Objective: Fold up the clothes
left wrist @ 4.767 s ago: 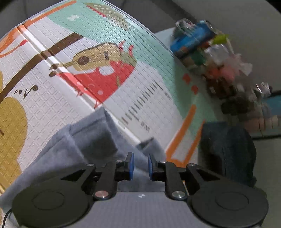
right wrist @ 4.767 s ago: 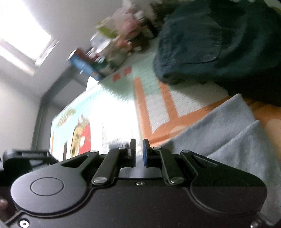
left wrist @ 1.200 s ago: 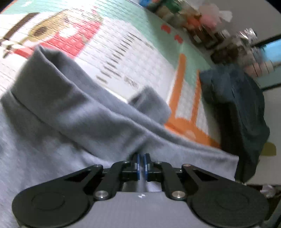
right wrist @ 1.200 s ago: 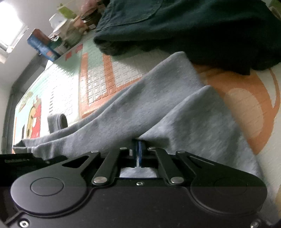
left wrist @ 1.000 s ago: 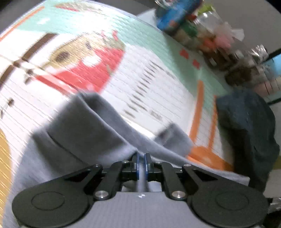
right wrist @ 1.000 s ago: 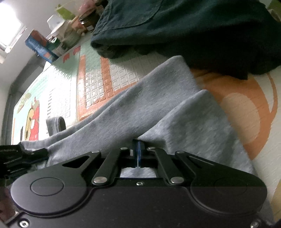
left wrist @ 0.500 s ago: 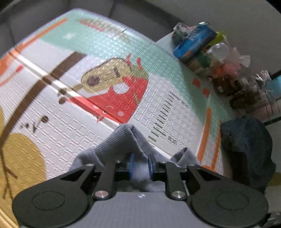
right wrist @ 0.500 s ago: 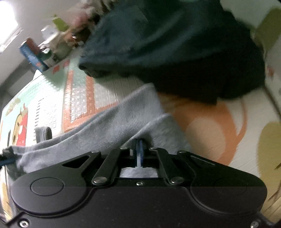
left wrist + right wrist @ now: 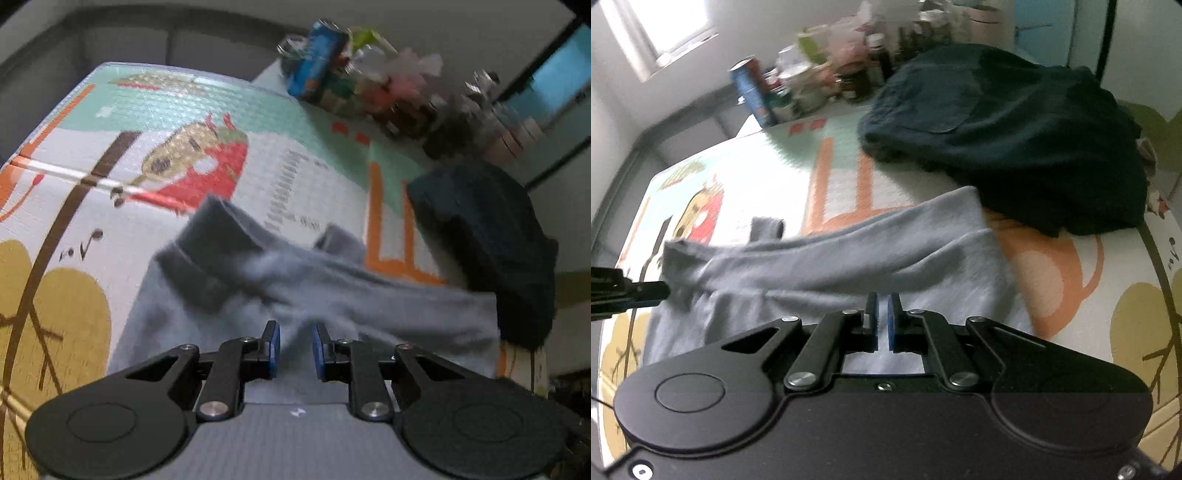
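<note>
Both hand-held grippers apparently released the grey garment, lifting away

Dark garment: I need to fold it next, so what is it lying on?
The dark garment lies on the play mat, one edge overlapping the grey garment. Anything beneath it is hidden.

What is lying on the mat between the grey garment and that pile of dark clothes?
Nothing: the grey garment and the dark clothes meet with no gap, shown best in the right wrist view.

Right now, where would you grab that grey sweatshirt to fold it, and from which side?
Probably the ribbed band at the left end of the grey sweatshirt, from above: it stands up off the mat as a thick edge; the rest lies flat.
</note>
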Demonstrator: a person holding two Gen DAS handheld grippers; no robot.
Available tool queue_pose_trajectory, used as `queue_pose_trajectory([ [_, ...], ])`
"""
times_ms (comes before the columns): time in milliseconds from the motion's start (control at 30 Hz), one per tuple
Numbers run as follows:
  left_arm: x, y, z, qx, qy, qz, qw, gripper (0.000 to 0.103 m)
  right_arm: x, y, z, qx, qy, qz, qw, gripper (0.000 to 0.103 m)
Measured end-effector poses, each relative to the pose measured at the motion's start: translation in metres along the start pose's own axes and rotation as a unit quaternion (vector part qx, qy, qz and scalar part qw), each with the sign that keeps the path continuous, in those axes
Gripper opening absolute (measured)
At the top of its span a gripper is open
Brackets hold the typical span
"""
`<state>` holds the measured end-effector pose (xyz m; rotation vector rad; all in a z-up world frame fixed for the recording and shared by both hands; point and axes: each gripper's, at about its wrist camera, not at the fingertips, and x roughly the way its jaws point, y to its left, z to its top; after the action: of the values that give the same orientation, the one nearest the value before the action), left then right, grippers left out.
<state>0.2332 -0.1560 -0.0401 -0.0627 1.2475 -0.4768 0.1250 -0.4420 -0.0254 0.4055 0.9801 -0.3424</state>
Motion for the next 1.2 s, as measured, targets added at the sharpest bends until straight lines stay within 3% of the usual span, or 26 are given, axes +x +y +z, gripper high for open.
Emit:
queue_pose_trajectory([
  [267, -0.008, -0.009, -0.053, 0.079, 0.048, 0.027, 0.9953, 0.022, -0.029, 0.04, -0.038, -0.079, 0.014, -0.003, 0.997, 0.005],
  [600, -0.017, -0.021, -0.119, 0.183, 0.081, 0.052, 0.9784, 0.024, -0.036, 0.067, -0.074, -0.121, 0.037, 0.02, 0.992, 0.005],
  [900, 0.001, -0.02, -0.145, 0.193, 0.102, 0.051, 0.9745, 0.029, -0.013, 0.089, -0.1, -0.152, 0.063, 0.009, 0.986, 0.005],
  [1200, 0.006, -0.004, -0.138, 0.178, 0.109, 0.038, 0.9773, 0.024, 0.01, 0.077, -0.114, -0.147, 0.076, -0.024, 0.986, 0.005],
])
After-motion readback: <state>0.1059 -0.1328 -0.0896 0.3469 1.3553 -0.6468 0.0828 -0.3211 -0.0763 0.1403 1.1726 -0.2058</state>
